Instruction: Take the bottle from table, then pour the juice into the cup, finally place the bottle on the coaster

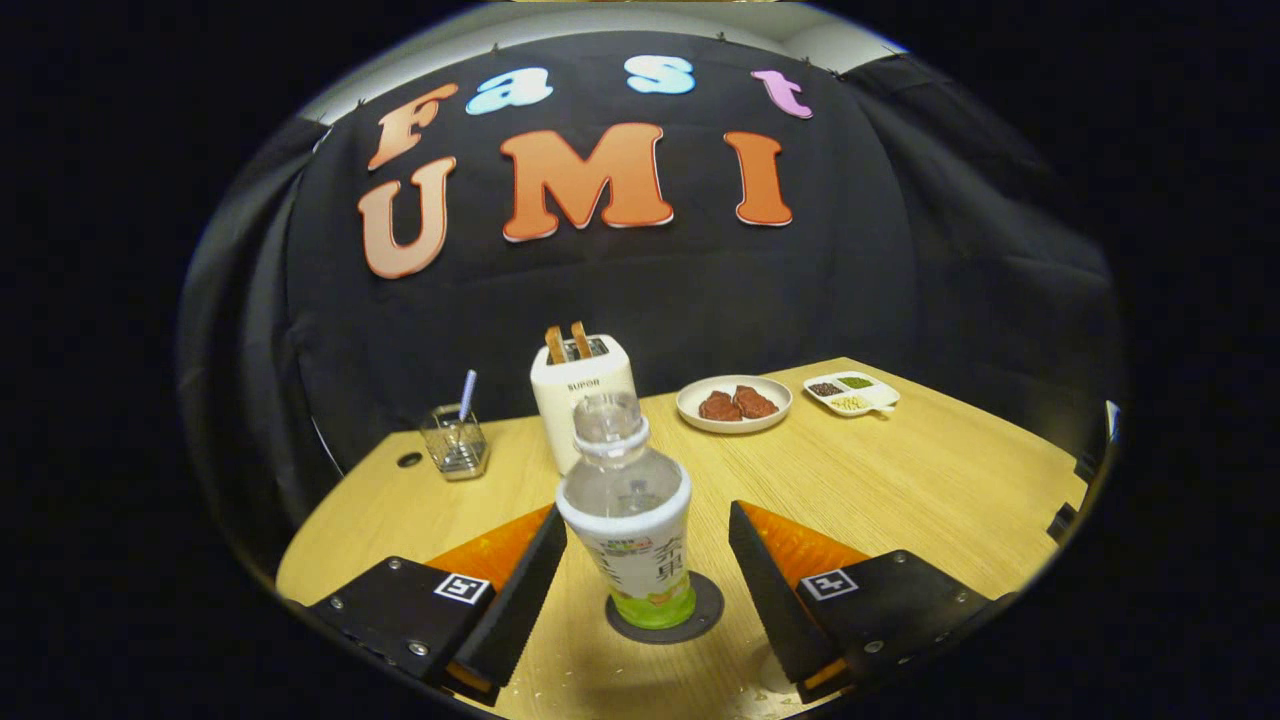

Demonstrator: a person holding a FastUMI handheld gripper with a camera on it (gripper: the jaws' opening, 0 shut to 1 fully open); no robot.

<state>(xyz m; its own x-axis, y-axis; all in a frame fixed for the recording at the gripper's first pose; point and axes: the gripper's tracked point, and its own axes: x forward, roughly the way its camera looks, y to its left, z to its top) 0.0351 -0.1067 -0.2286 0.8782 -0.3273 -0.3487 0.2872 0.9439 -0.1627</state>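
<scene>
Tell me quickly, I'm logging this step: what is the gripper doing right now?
Gripper: open, holding nothing; its fingers stand apart on either side of the bottle, which stands upright on the coaster.

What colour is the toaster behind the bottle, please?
The boxy toaster is cream-white, seen best in the gripper view.

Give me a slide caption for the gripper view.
Open gripper flanks the upright bottle standing on the coaster, with the toaster beyond on the wooden table.
</scene>
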